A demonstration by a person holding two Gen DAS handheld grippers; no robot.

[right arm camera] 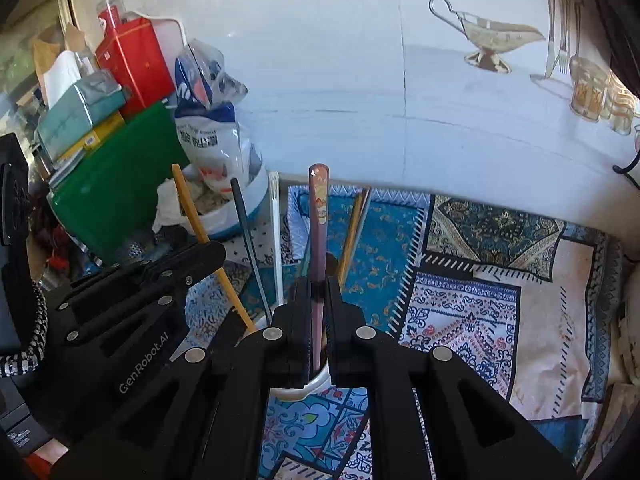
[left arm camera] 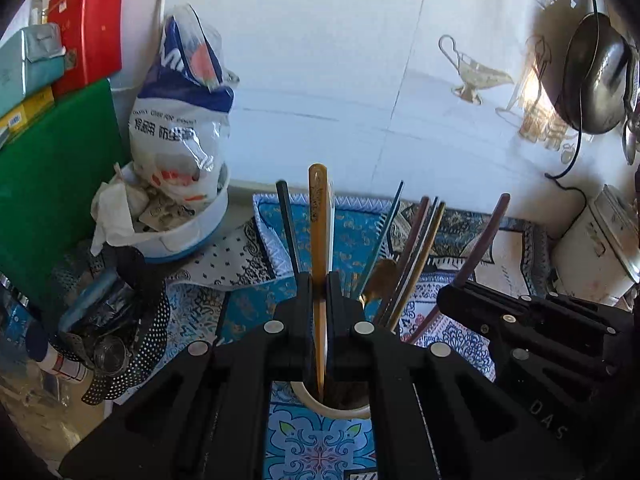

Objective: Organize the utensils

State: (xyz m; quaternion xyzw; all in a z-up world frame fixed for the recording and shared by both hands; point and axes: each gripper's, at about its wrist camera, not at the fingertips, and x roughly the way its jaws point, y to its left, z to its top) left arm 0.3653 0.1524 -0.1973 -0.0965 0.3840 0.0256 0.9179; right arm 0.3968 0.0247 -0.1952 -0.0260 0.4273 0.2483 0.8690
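Note:
A cream utensil cup [left arm camera: 340, 410] stands on the patterned cloth, holding several chopsticks and a spoon [left arm camera: 380, 276]. My left gripper [left arm camera: 320, 280] is shut on a yellow chopstick [left arm camera: 319, 200] that stands upright with its lower end in the cup. My right gripper [right arm camera: 319, 284] is shut on a maroon chopstick [right arm camera: 319, 200], also reaching down into the cup [right arm camera: 316, 384]. The right gripper shows in the left wrist view [left arm camera: 452, 292] holding the maroon stick [left arm camera: 492, 224]. The left gripper shows in the right wrist view [right arm camera: 216, 252] with the yellow stick [right arm camera: 188, 204].
A white bowl [left arm camera: 192, 232] with a plastic bag [left arm camera: 180, 112] and scraps stands at the back left, beside a green board [left arm camera: 52, 184] and stacked boxes [left arm camera: 88, 24]. A perforated black holder [left arm camera: 132, 320] is at left. A pan [left arm camera: 596, 72] hangs on the tiled wall; a white appliance [left arm camera: 596, 248] is at right.

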